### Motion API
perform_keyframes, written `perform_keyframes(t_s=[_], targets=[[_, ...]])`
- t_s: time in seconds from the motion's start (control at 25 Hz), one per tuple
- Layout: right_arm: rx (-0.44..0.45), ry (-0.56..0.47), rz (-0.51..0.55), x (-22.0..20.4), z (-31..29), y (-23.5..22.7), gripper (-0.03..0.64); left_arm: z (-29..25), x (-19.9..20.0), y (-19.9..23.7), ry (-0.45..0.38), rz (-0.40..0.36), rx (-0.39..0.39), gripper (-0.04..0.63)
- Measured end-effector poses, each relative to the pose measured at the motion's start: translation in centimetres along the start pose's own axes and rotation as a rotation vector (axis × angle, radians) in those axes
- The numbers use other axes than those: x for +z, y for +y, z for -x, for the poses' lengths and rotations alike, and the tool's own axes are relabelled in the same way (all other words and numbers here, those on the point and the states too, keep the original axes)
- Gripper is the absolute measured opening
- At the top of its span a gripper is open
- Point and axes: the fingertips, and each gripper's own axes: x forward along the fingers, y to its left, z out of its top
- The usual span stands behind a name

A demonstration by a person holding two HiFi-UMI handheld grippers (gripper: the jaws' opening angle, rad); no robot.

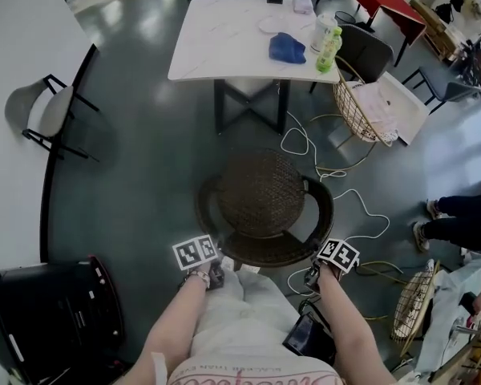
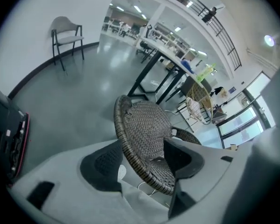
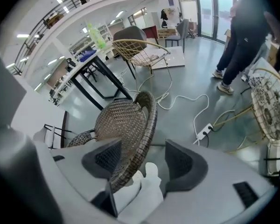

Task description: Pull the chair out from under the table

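Observation:
A dark wicker chair (image 1: 260, 195) with a round seat and curved back rim stands on the grey floor, a short way in front of the white table (image 1: 224, 38) and clear of its top. My left gripper (image 1: 215, 269) is at the rim's left end and my right gripper (image 1: 321, 269) at its right end. In the left gripper view the chair's rim (image 2: 135, 157) runs between the wide-apart jaws of the left gripper (image 2: 142, 162) without being pinched. In the right gripper view the rim (image 3: 135, 148) lies beside one pad of the right gripper (image 3: 144, 160), with a gap to the other.
White cables (image 1: 337, 191) and a power strip (image 3: 203, 132) lie on the floor right of the chair. Wire-frame chairs (image 1: 361, 107) stand at right, a black case (image 1: 48, 303) at lower left, a grey chair (image 1: 44, 115) at left. A person (image 1: 461, 219) stands at right.

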Motion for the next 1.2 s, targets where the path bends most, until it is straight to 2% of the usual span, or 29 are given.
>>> perform_keyframes(t_s=[0.12,0.2,0.32,0.4,0.44,0.6,0.68,0.76,0.96,1.2], targets=[[0.111,-0.084,0.058,3.0,3.7,2.2,0.258,2.2,3.0,-1.9,-0.079,-0.077,-0.059,0.250],[0.239,-0.177,0.103,5.4,7.1,5.3,0.251,4.1,5.5,-3.9,-0.161,-0.147,-0.112,0.250],[0.440,-0.370,0.243,8.6,13.3,11.4,0.165,7.5,9.7,-8.0,-0.316,-0.286,-0.210,0.249],[0.511,-0.522,0.372,10.1,18.1,15.1,0.087,10.0,11.7,-11.6,-0.404,-0.406,-0.274,0.244],[0.539,-0.590,0.430,10.7,20.5,16.9,0.069,11.4,12.4,-13.5,-0.445,-0.470,-0.304,0.238],[0.651,-0.793,0.586,11.7,28.6,22.9,0.029,17.3,14.4,-20.5,-0.591,-0.691,-0.435,0.160],[0.699,-0.871,0.639,11.9,31.9,25.1,0.018,20.1,15.0,-23.6,-0.655,-0.776,-0.499,0.088],[0.740,-0.931,0.692,11.9,34.6,27.0,0.011,22.7,15.3,-26.2,-0.718,-0.852,-0.549,0.023],[0.856,-0.977,0.760,10.9,38.9,30.1,0.005,28.0,15.3,-30.6,-0.841,-1.004,-0.646,0.005],[0.814,-1.011,0.832,9.8,39.8,31.4,0.003,30.7,14.9,-32.7,-0.891,-1.065,-0.674,0.003]])
